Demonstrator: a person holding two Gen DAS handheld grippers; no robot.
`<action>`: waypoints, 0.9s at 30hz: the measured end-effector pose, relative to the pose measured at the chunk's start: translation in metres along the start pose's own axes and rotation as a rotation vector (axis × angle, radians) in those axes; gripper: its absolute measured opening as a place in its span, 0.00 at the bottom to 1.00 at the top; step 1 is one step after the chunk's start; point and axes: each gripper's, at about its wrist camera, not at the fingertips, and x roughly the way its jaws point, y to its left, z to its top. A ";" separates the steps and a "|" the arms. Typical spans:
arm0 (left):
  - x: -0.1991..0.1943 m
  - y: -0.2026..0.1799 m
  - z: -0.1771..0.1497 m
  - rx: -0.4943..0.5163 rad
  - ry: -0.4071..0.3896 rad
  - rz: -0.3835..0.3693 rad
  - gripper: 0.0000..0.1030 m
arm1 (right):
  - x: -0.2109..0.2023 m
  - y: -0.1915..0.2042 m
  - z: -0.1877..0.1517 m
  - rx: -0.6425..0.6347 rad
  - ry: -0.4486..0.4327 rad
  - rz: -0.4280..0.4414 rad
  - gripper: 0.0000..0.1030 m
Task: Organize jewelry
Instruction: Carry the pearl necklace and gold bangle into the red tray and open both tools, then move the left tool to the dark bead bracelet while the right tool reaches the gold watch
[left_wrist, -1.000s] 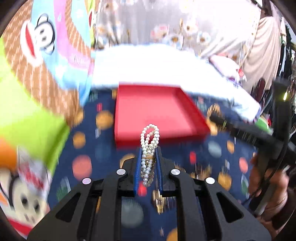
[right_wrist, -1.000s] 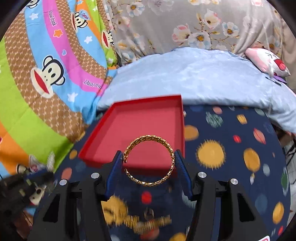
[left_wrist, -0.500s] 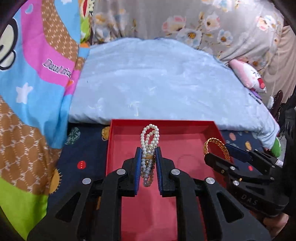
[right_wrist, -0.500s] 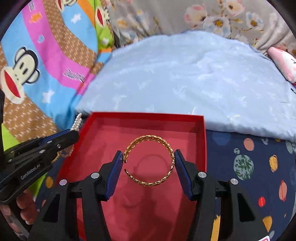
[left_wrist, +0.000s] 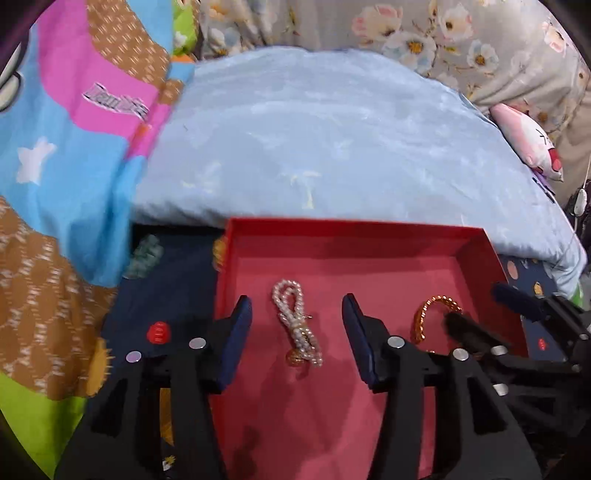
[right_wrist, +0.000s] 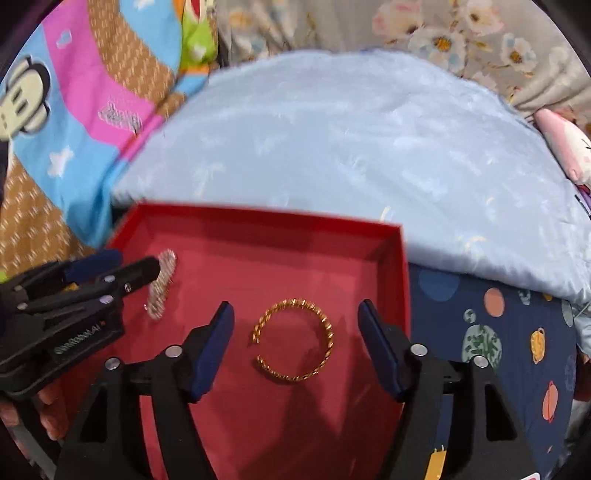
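Note:
A shallow red box (left_wrist: 347, 230) (right_wrist: 266, 218) lies on the dark planet-print sheet. On its floor lies a looped pearl bracelet (left_wrist: 297, 325) (right_wrist: 162, 284). My left gripper (left_wrist: 297, 321) hangs over it with jaws opening, and the pads are clear of the pearls. A gold open bangle (right_wrist: 295, 339) (left_wrist: 430, 317) rests on the box floor to the right. My right gripper (right_wrist: 295, 332) straddles it with jaws opening wide, and neither pad touches it. Each gripper shows at the edge of the other's view.
A pale blue blanket (left_wrist: 332, 136) borders the far side of the box. A bright cartoon-print quilt (left_wrist: 66, 147) rises on the left. A pink and white plush toy (left_wrist: 532, 147) lies at the far right. Fingers of a hand (right_wrist: 48, 410) show under the left gripper.
Both grippers came over the red box and sank toward it. The left let go of the pearl bracelet and the right let go of the gold bangle; both pieces now lie on the box floor.

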 end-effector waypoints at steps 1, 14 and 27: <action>-0.008 -0.001 -0.001 0.014 -0.029 0.017 0.51 | -0.009 -0.004 -0.002 0.013 -0.028 0.006 0.68; -0.150 0.004 -0.110 0.019 -0.157 -0.008 0.65 | -0.159 0.000 -0.125 0.063 -0.207 0.063 0.73; -0.170 -0.003 -0.247 -0.016 0.026 -0.053 0.66 | -0.212 0.029 -0.297 0.104 -0.026 0.187 0.73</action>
